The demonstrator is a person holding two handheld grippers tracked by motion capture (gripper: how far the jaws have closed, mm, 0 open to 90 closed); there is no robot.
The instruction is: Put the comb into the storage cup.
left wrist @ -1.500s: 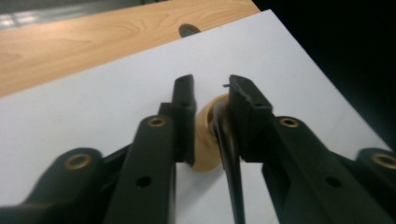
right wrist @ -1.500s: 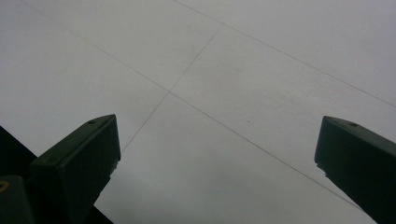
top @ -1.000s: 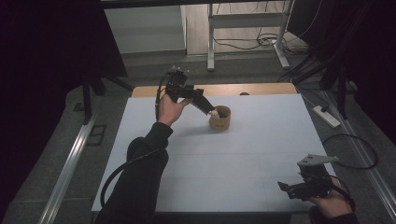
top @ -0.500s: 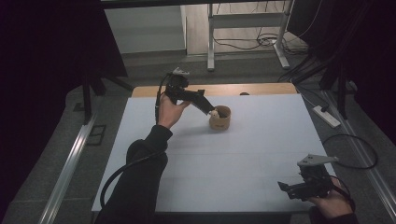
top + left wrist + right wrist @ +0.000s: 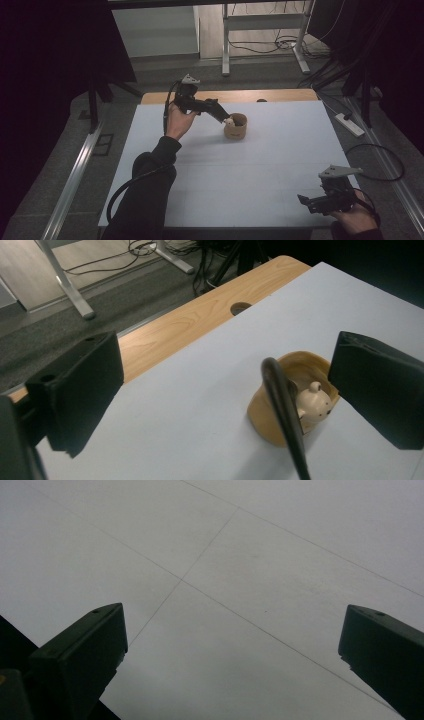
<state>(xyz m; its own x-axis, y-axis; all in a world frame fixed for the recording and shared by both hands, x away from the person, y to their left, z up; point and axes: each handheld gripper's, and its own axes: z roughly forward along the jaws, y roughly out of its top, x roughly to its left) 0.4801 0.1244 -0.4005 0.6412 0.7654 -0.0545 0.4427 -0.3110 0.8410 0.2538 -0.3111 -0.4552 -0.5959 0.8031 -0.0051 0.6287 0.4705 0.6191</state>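
Figurine already in the cup; release looked done.
Left gripper (image 5: 226, 118) jaws stood wide apart above the small figurine (image 5: 312, 402) in the tan cup (image 5: 280, 405); right gripper (image 5: 306, 201) idled with jaws spread.

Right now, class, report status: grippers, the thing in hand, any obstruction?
Left gripper open above the tan cup, small figurine inside. Right gripper open, idle at the near corner. Nothing in the way.

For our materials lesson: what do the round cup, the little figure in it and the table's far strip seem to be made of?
Cup: probably wood or bamboo; matte tan, thick wall.
Figure: likely glazed ceramic or plastic; cream, smooth, dark dots.
Far strip: wood or wood-look laminate; visible grain.
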